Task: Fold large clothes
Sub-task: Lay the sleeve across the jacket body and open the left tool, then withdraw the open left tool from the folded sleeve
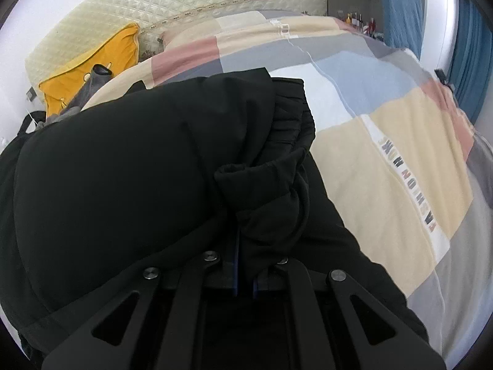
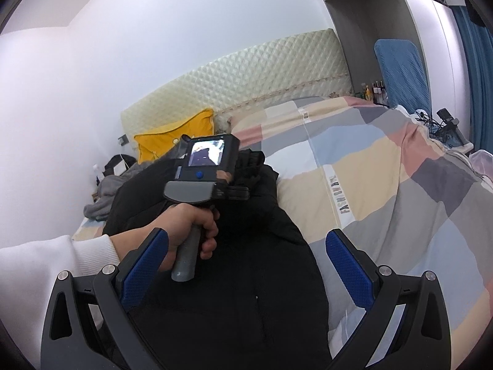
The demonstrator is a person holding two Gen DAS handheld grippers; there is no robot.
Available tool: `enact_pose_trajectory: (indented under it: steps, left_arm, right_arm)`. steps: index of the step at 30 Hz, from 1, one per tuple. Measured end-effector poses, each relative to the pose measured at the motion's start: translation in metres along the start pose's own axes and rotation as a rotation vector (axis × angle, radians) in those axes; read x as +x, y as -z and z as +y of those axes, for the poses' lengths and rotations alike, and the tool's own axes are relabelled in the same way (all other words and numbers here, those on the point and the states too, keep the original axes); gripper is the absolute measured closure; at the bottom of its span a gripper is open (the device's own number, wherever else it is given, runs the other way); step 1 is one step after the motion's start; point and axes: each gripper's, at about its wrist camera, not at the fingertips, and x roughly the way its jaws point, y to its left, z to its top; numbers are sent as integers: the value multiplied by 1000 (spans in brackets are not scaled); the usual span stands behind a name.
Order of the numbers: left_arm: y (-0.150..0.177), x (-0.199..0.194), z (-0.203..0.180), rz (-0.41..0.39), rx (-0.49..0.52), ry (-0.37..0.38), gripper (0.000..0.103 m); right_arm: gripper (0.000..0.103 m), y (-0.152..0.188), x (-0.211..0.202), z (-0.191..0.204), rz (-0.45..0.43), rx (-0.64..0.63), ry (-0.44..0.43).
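Observation:
A large black padded jacket [image 1: 117, 169] lies on the patchwork quilt [image 1: 385, 160] of a bed, folded into a thick bundle with its ribbed hem at the far side. My left gripper [image 1: 245, 240] is shut on a bunched fold and cord of the jacket, its tips buried in the cloth. In the right wrist view the jacket [image 2: 234, 293] runs away from me. A hand [image 2: 188, 225] in a white sleeve holds the left gripper [image 2: 238, 192] down on the jacket's far part. My right gripper [image 2: 243, 262] hangs open above the near part of the jacket, nothing between its blue pads [image 2: 348, 265].
A yellow pillow [image 1: 92, 61] leans on the cream quilted headboard [image 1: 191, 3]. Grey clothes [image 2: 104, 194] are piled at the bed's left side. A blue towel [image 2: 400, 74], bottles [image 2: 374, 89] and blue curtains [image 1: 471, 58] stand at the right. The quilt spreads out to the right of the jacket.

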Motion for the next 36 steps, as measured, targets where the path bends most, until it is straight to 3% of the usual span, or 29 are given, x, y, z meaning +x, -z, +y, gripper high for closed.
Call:
enact_pose_trajectory:
  steps: [9,12,14,15,16,17,19,36]
  left_arm:
    - [-2,-24,10,-18,-47,64,96]
    - [-3,-41,10,-34,-18,52,89]
    - [-2,-54,10,-61,-11,35,70]
    - [-1,-63,11,-84,-11,32,45]
    - [-1,-71,12,-106,-14,39,11]
    - [1,-81,13,-143,-17,41,2]
    - [2,-104,13,-216,5,34,1]
    - [20,-270,75,-333,-95,153,1]
  right_arm:
    - [0,3,1,3,-1,-6,15]
    - [0,3,0,4,-8,-10,28]
    - [0,3,-1,5,-12,-15,36]
    - [0,3,-2,6,-14,-20,40]
    - [0,3,-2,6,-16,-24,42]
    - [0,4,-2,8,-20,-33,44]
    - [0,5,-2,9,-23,-44,48]
    - [0,3,-16,35,-85,-123,-19]
